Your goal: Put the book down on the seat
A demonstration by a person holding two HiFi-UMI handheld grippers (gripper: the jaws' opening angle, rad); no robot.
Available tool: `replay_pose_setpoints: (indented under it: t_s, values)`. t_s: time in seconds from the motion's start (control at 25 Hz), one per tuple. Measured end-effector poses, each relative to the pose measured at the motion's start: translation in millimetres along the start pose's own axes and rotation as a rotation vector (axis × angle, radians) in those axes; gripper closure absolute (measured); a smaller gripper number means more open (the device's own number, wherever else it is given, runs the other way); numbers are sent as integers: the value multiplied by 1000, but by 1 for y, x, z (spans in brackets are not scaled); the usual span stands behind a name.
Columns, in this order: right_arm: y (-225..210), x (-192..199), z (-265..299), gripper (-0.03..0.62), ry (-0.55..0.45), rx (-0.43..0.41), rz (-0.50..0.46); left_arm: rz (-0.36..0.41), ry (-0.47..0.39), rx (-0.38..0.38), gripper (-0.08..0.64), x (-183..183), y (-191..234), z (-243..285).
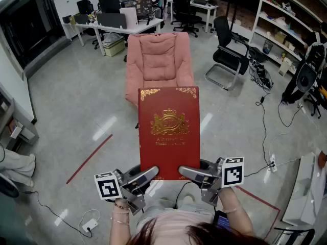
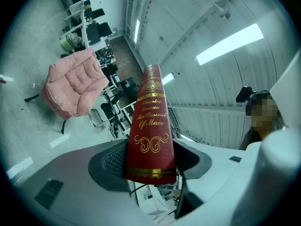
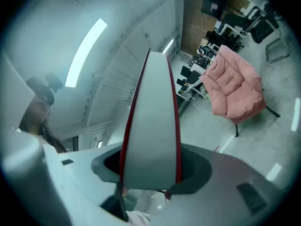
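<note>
A thick red book (image 1: 168, 131) with gold ornament hangs flat above the floor, held at its near corners by both grippers. My left gripper (image 1: 145, 176) is shut on the spine corner; in the left gripper view the gold-lettered spine (image 2: 150, 131) fills the space between the jaws. My right gripper (image 1: 192, 174) is shut on the page-edge corner, and the white page block (image 3: 151, 126) shows between its jaws. The pink cushioned seat (image 1: 158, 65) stands on the floor straight beyond the book, also as the pink seat (image 2: 75, 86) and the pink seat (image 3: 237, 91).
A black office chair (image 1: 227, 55) stands right of the pink seat. Desks with monitors (image 1: 115, 17) line the back, shelves (image 1: 286, 29) the right wall. Red tape (image 1: 89, 158) and cables (image 1: 265, 131) lie on the grey floor.
</note>
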State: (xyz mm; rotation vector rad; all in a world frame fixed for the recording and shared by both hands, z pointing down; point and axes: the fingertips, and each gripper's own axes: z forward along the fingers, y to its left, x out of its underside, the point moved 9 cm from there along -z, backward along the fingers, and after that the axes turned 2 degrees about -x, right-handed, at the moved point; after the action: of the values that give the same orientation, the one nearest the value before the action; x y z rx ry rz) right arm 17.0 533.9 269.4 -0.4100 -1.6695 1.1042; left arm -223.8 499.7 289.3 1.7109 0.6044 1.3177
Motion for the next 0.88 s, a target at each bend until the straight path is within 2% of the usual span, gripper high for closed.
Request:
replay_pose_setpoints:
  t_s: [0.28, 0.88]
  values:
    - [7, 19, 33, 328, -8, 28, 4, -35, 4, 17, 298, -8, 14, -35]
    - [7, 38, 61, 328, -45, 69, 34, -87, 29, 24, 298, -15, 32, -62]
